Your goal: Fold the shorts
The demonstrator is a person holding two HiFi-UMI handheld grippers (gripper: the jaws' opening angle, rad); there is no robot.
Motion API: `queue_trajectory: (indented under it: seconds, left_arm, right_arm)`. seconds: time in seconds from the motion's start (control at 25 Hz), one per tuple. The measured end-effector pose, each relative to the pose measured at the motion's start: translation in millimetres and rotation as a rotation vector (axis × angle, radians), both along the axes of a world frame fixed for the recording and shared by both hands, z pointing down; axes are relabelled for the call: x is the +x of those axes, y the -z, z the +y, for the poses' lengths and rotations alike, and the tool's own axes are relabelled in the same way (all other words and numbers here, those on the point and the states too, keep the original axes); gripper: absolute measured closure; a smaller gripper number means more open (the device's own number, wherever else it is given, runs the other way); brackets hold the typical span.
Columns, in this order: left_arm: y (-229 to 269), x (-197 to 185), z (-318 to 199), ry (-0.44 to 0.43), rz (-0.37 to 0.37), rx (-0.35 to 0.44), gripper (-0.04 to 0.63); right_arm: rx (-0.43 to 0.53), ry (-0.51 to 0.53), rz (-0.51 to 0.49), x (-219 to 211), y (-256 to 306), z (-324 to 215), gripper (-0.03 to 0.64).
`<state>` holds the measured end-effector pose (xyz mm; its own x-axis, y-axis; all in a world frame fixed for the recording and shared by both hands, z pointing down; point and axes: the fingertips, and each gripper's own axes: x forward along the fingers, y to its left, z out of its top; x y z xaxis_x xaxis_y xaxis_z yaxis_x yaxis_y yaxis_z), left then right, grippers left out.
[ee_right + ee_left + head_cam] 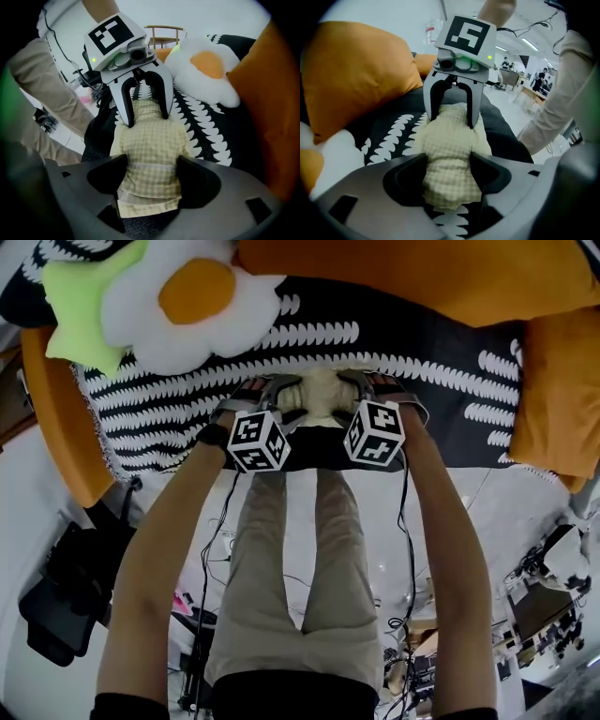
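Observation:
The pale yellow checked shorts (322, 395) lie as a small folded bundle on the black blanket with white fishbone stripes (187, 399), near its front edge. My left gripper (286, 395) and right gripper (354, 390) point down at the bundle from opposite ends, facing each other. In the left gripper view the shorts (450, 150) lie between my own jaws, which stand apart, and the right gripper (452, 117) straddles the far end. In the right gripper view the shorts (150, 145) show a white waistband between my jaws, and the left gripper (145, 115) straddles the other end. Both are open.
A fried-egg pillow (187, 296) and a green star cushion (84, 296) lie at the back left of the sofa. Orange cushions (553, 390) flank the blanket. The person's legs (291, 568) stand against the sofa's front, with cables (408, 549) on the floor.

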<state>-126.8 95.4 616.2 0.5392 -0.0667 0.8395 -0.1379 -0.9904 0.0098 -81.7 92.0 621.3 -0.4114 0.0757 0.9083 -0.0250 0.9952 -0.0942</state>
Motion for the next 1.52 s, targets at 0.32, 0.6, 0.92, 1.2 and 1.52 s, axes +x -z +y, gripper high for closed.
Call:
queue_trajectory:
  seconds: [0.32, 0.6, 0.92, 1.2, 1.52]
  left_arm:
    - [196.4, -52.3, -25.7, 0.5, 0.251, 0.024, 0.253]
    - [498.2, -75.4, 39.6, 0.593, 0.457, 0.12, 0.304]
    - [751.1, -68.6, 104.1, 0.568, 0.763, 0.553, 0.461]
    - [824.2, -95.0, 214.2, 0.864, 0.809, 0.635, 0.581]
    - [823.2, -115.0, 269.7, 0.89, 0.786, 0.647, 0.583]
  right_arm:
    - [0.105, -0.863, -0.347, 45.9, 228.8, -55.8, 0.315]
    - [0.242, -1.268, -0.553, 60.1, 525.6, 59.5, 0.415]
    - [0.525, -1.342, -0.969, 49.2, 771.6, 134.4, 0.551]
    - [0.727, -1.142, -0.822, 89.4, 812.8, 235.5, 0.601]
    - [0.907, -1.121, -0.749, 117.8, 831.5, 289.1, 0.601]
